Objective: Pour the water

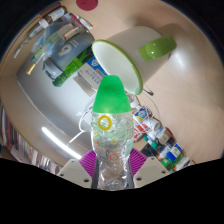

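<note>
A clear, ribbed plastic water bottle (114, 150) with a bright green rounded cap and a round yellow-rimmed label sat clamped between the purple pads of the gripper (113, 165), both fingers pressing its sides. Its long axis ran straight ahead of the fingers, cap end pointing away toward a white round plastic bowl (135, 48) on the beige table (195, 95). A glossy green oval lid (157, 48) lay at the bowl's far side. Cluttered bottles (60, 50) stood well apart, left.
</note>
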